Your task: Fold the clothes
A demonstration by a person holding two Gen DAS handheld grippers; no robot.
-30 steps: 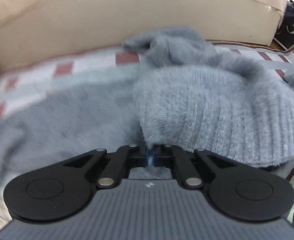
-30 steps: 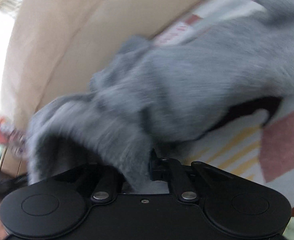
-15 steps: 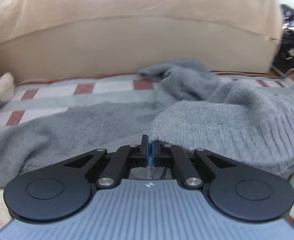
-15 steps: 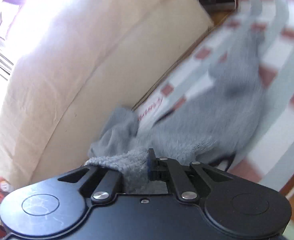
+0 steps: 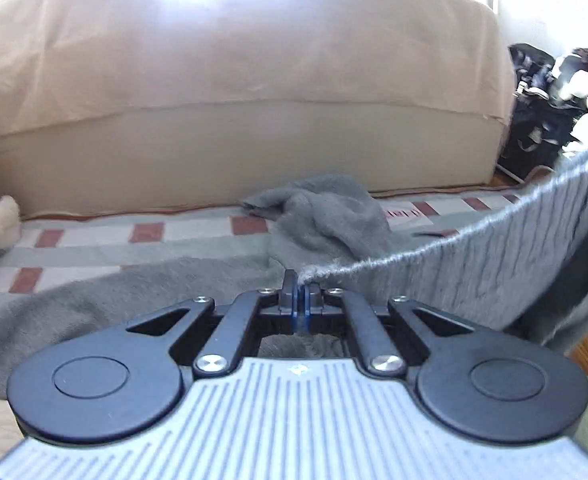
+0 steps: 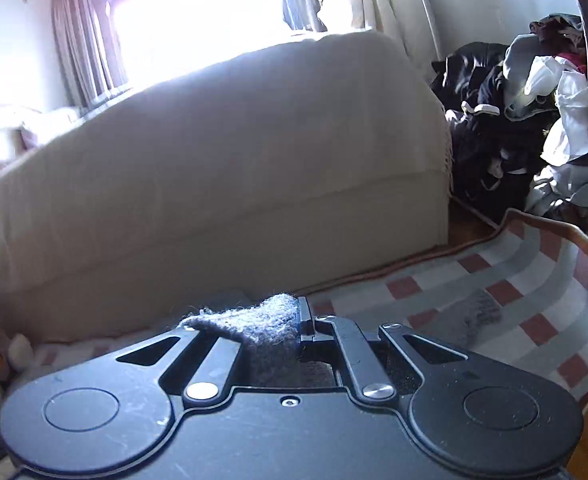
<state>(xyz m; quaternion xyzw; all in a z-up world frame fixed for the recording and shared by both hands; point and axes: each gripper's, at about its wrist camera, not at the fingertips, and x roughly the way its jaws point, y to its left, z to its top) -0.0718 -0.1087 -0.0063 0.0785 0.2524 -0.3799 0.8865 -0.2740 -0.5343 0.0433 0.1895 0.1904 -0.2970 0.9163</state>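
1. Between the pressed-together fingers of the left gripper (image 5: 300, 286), a corner of the fluffy grey knitted sweater (image 5: 514, 264) is pinched tight
2. From that grip the sweater's ribbed hem rises taut to the right edge of the left wrist view, lifted clear of the floor, while the rest of it trails left and forward across the rug, with a bunched part (image 5: 326, 216) lying near the sofa's base
3. The right gripper (image 6: 294, 320) is clamped on another fuzzy grey edge of the same sweater (image 6: 254, 320), which drapes over its left finger
4. Under the garment lies a striped rug with grey and white bands and red squares (image 6: 534, 292), edged in brown
5. Just behind the rug stands a beige fabric-covered sofa (image 5: 234, 100)
6. Right of the sofa sits a heap of dark and white clothes (image 6: 526, 120)
7. A plush toy (image 5: 2, 220) rests at the rug's left edge
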